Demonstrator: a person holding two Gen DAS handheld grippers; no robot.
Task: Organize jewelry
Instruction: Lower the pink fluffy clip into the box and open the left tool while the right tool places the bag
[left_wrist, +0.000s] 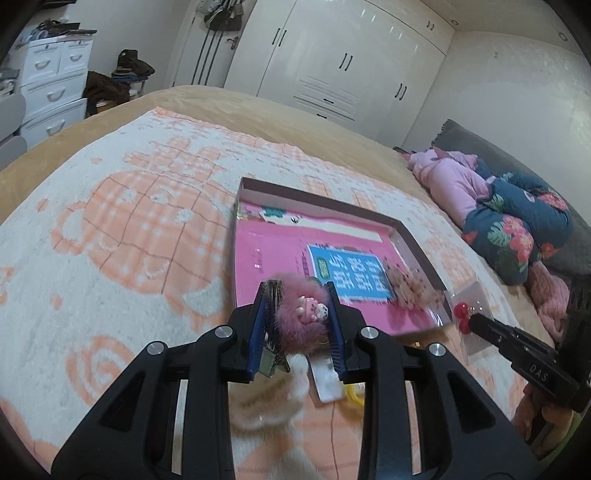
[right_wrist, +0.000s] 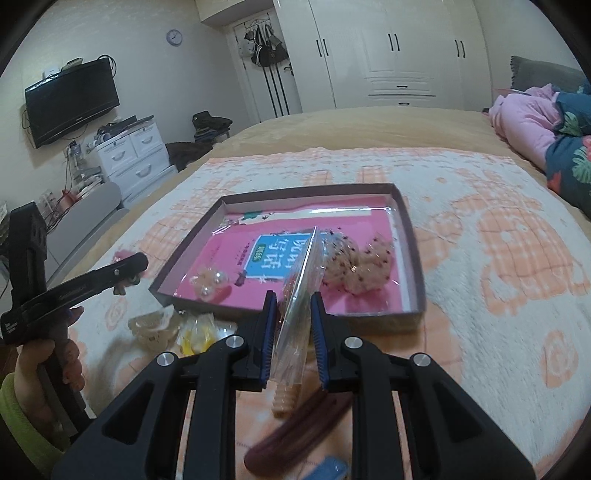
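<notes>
My left gripper is shut on a pink fluffy hair clip with a small cartoon charm, held above the towel. Ahead lies a shallow cardboard box with a pink book on its floor. My right gripper is shut on a clear plastic packet, edge-on, just before the box's near wall. In the left wrist view that packet shows a red piece inside, at the right gripper's tip. A speckled pink scrunchie and a pearl piece lie in the box.
On the towel near the box lie a beige hair claw, a yellow item in a packet, a peach comb and a dark red clip. A hand holds the left gripper. Pink and floral bedding is piled at the right.
</notes>
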